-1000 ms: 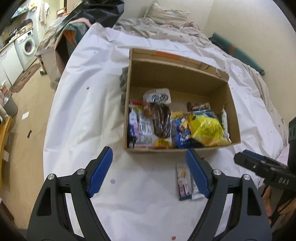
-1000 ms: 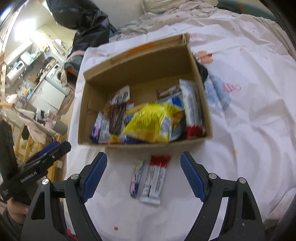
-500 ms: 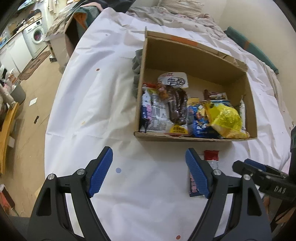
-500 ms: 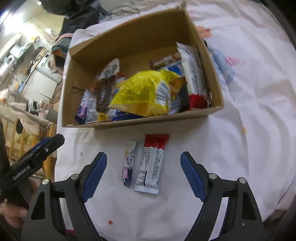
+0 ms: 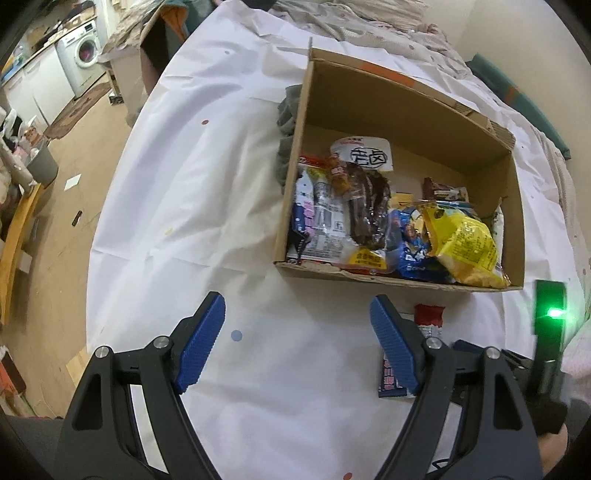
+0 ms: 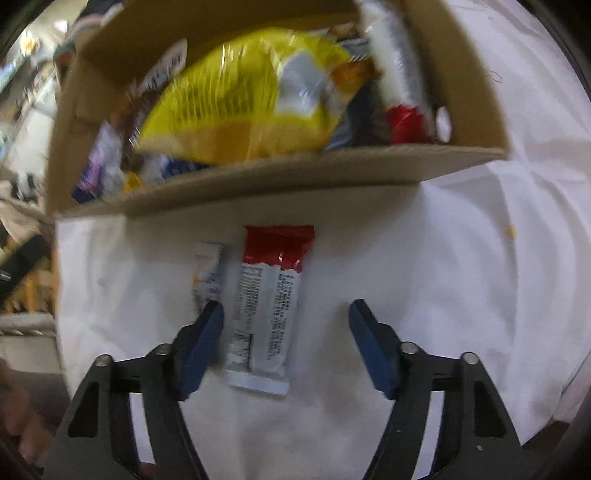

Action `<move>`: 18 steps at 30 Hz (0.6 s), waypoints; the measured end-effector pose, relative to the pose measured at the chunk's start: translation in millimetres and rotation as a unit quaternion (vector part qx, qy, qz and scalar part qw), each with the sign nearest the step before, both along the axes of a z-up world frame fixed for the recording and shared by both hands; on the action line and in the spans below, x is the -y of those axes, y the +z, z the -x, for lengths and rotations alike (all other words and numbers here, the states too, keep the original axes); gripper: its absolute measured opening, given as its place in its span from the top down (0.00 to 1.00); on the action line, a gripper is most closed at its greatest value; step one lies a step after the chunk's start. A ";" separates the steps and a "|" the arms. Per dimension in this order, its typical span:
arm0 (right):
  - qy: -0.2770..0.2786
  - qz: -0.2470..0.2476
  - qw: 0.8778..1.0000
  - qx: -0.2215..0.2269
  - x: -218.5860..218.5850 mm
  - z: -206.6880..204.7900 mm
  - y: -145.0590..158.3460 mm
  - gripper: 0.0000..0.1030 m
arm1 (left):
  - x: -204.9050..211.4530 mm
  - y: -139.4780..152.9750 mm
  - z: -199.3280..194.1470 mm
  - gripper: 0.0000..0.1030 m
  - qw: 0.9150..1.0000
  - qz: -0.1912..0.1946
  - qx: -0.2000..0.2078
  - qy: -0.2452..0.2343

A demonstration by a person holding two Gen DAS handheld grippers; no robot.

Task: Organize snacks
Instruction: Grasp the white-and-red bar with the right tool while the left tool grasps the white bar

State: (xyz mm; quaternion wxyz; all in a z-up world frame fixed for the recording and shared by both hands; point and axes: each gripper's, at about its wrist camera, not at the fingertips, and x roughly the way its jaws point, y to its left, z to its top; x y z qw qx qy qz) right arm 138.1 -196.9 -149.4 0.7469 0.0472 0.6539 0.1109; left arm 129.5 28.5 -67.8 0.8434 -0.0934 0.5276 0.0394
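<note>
A cardboard box (image 5: 399,278) (image 6: 280,177) on the white cloth holds several snack packs, among them a yellow bag (image 5: 467,243) (image 6: 243,99). Two packs lie on the cloth in front of it: a red-and-white bar (image 6: 267,306) (image 5: 428,319) and a smaller narrow pack (image 6: 207,273). My right gripper (image 6: 286,314) is open and low over the red-and-white bar, which lies between its fingers, nearer the left one. My left gripper (image 5: 297,325) is open and empty over bare cloth left of the bar. Its right finger hides part of the packs.
A grey cloth (image 5: 288,110) lies against the box's left side. The table edge drops to the floor at the left (image 5: 92,236). A washing machine (image 5: 85,59) and clutter stand far left. Bedding (image 5: 369,22) lies beyond the box.
My right gripper has dropped and moved forward, so the red-and-white bar now lies between its fingers. My left gripper has shifted left and closer to the box. Both stay open.
</note>
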 end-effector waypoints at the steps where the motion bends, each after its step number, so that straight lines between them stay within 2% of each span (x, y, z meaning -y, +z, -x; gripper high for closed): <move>1: 0.003 0.006 1.000 0.000 -1.8 0.1 -2.0 0.33 | 1.4 -0.1 0.3 0.24 1.000 -0.003 0.001 -0.002; 4: 0.018 0.035 0.999 0.008 -8.2 1.9 -5.1 0.38 | 4.9 -1.3 1.8 0.24 1.000 -0.009 0.001 -0.004; 7: 0.027 0.062 0.998 0.015 -9.7 5.5 -7.0 0.53 | 8.2 -4.9 3.9 0.24 1.000 -0.017 -0.001 -0.008; 9: 0.026 0.067 0.997 0.021 -5.7 7.0 -5.5 0.68 | 14.2 -11.2 6.5 0.24 1.000 -0.023 -0.006 -0.014; 18: -0.006 -0.001 0.999 0.040 30.1 25.2 24.7 0.68 | 65.9 -44.7 5.2 0.24 0.994 0.000 -0.055 -0.090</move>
